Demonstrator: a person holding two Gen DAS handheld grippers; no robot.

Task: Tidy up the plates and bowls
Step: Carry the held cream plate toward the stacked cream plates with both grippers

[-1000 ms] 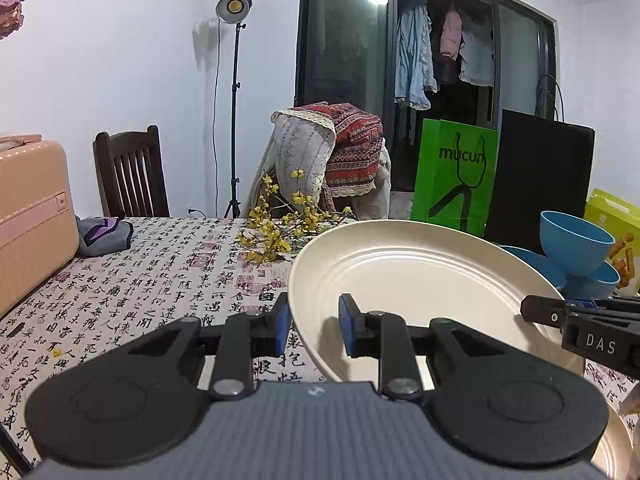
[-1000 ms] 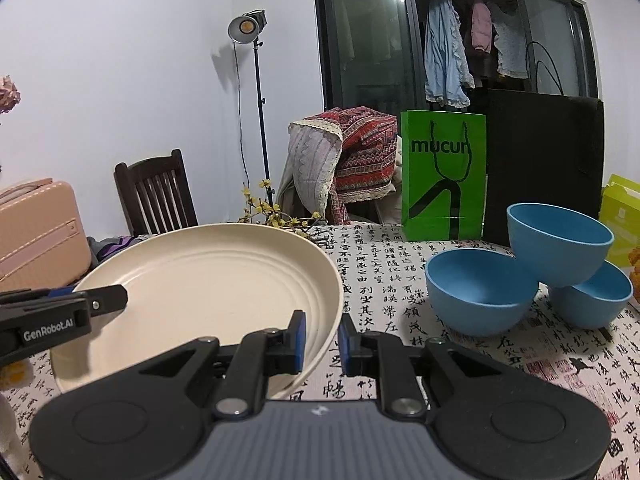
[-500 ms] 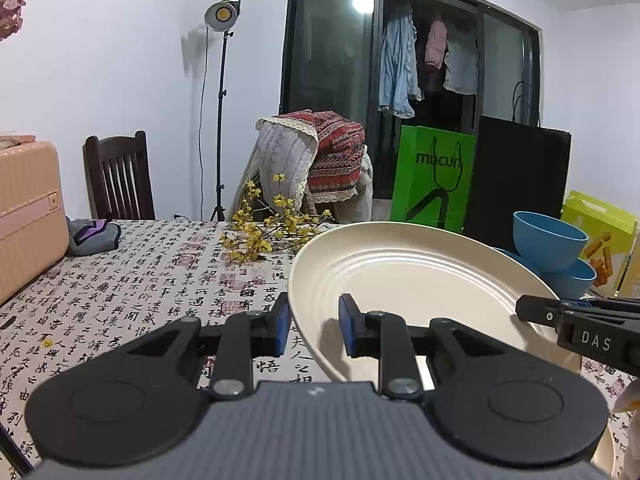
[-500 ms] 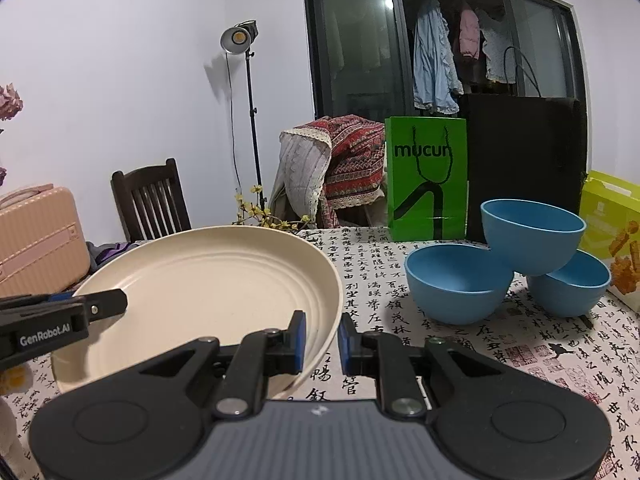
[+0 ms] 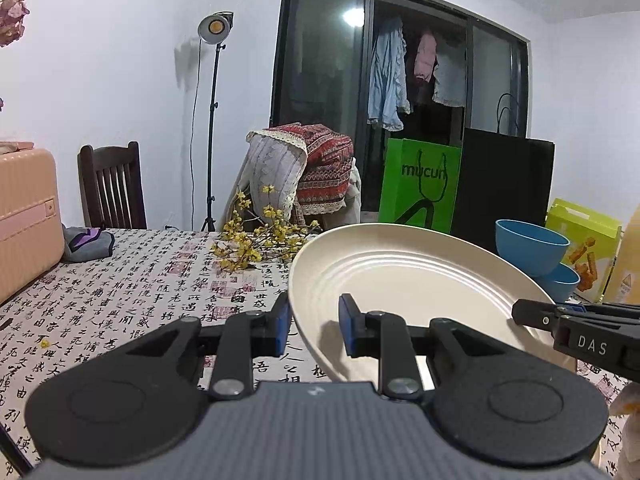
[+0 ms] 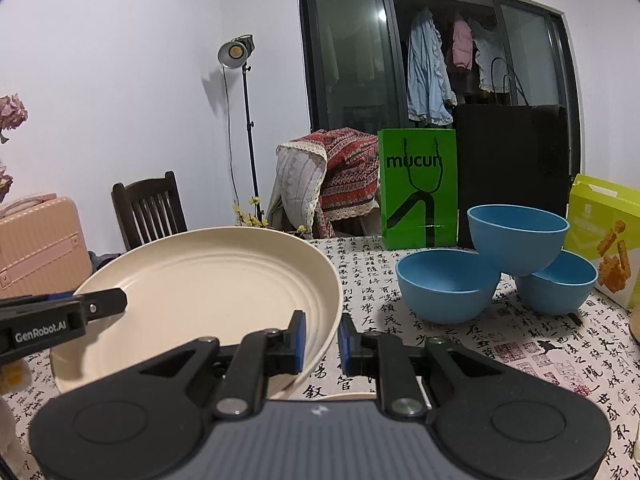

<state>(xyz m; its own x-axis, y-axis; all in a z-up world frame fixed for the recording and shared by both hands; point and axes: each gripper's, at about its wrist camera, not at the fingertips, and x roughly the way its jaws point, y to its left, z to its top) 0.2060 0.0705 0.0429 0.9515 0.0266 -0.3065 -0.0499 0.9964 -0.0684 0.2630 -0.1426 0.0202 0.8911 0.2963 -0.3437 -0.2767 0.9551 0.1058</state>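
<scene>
Table (image 5: 132, 292) covered by a cloth printed with black calligraphy and red seals; the surface is flat and matte. Above it, a round cream plate (image 5: 404, 280), smooth with concentric ridges around its well, is held tilted and clear of the cloth between the two grippers. Three matte blue hemispherical bowls (image 6: 446, 284) sit to the plate's right: two stand on the cloth and the third rests on their rims.

The right wrist view shows all three bowls in full, and a sliver of a second pale rim (image 6: 346, 396) just beyond the gripper body, under the held plate. The left wrist view shows only two of the bowls, partly hidden by the plate, but reveals a spray of yellow blossoms (image 5: 256, 240) lying on the cloth beyond the plate.

Left gripper (image 5: 313, 326): angled slightly downward, its blue pads clamp the plate's left rim. Right gripper (image 6: 322, 340): likewise angled slightly downward, narrowly closed on the opposite rim. Each gripper's black finger tip appears in the other's view, resting over the plate's edge.
</scene>
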